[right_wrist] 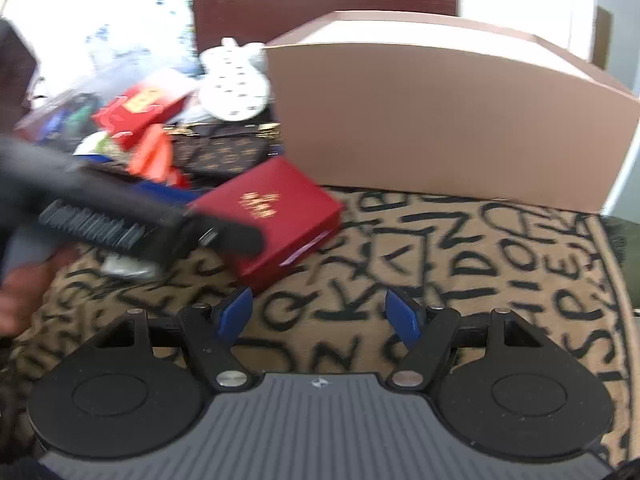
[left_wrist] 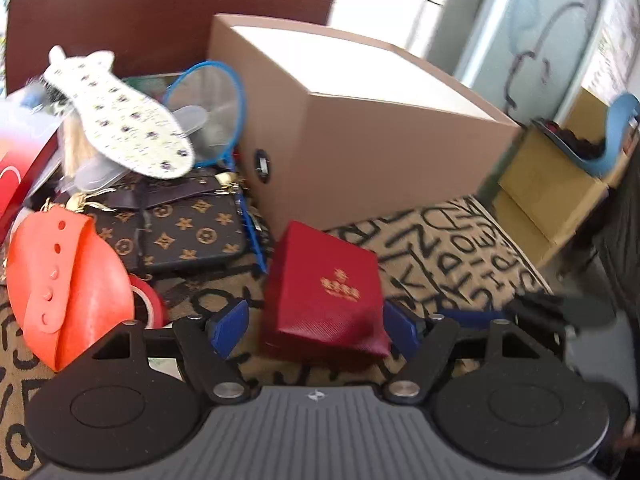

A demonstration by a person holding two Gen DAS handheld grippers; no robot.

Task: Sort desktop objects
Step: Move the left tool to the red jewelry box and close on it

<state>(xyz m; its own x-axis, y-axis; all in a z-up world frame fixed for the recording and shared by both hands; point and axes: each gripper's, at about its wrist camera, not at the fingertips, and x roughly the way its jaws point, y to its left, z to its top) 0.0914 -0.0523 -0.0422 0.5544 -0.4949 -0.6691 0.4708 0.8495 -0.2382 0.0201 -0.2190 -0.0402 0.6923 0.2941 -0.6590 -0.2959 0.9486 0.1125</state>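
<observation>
A dark red box with a gold emblem (left_wrist: 324, 288) lies tilted on the letter-print tablecloth (left_wrist: 460, 248), just in front of a large tan cardboard box (left_wrist: 380, 140). My left gripper (left_wrist: 316, 316) is shut on the red box, with a blue pad against each side. In the right wrist view the same red box (right_wrist: 276, 216) sits at centre left with the left gripper (right_wrist: 208, 216) around it, blurred. My right gripper (right_wrist: 320, 312) hangs open over bare tablecloth (right_wrist: 480, 260), to the right of the red box, with nothing between its pads.
A heap fills the left: an orange silicone piece (left_wrist: 68, 288), a brown monogram pouch (left_wrist: 180, 232), a spotted insole (left_wrist: 120, 120), a blue-rimmed net (left_wrist: 212, 108), a red tape roll (left_wrist: 148, 300). Behind stands a brown chair back (left_wrist: 160, 8). Yellow cartons (left_wrist: 552, 192) stand off the table's right edge.
</observation>
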